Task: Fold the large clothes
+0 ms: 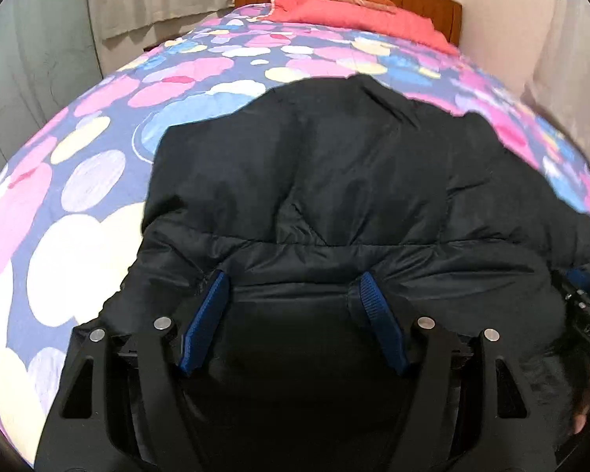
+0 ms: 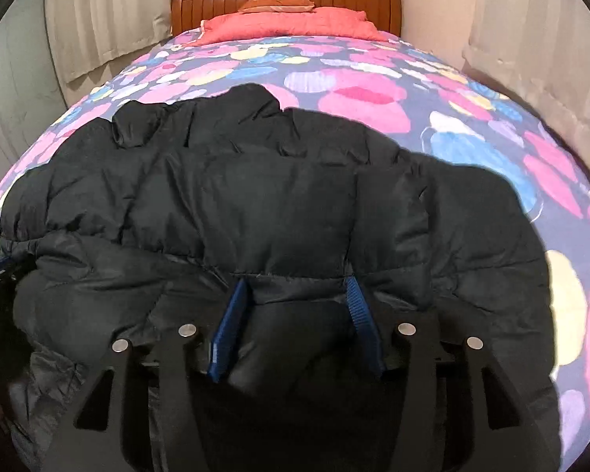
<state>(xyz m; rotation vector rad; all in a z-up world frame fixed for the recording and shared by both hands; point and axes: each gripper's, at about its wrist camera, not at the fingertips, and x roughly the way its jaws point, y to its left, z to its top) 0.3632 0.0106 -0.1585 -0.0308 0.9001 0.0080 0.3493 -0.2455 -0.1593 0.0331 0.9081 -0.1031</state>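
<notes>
Black puffer jacket (image 1: 334,181) lies across near end of flowered bed (image 1: 98,149). Left gripper (image 1: 293,287) and right gripper (image 2: 297,289) each pinch thick fold of its near edge, apparently hem. Fabric soft, bulky, slippery, springs back; hold deep along stitched seams

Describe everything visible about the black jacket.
The jacket is black, puffy and quilted with stitched seams, in a slightly shiny, nylon-like shell. It lies bunched and wrinkled across the near end of the bed, on the flowered cover. Its near edge is bunched between the blue pads of both claws: the left claw and the right claw each have fabric filling the gap. No zipper or label shows.
</notes>
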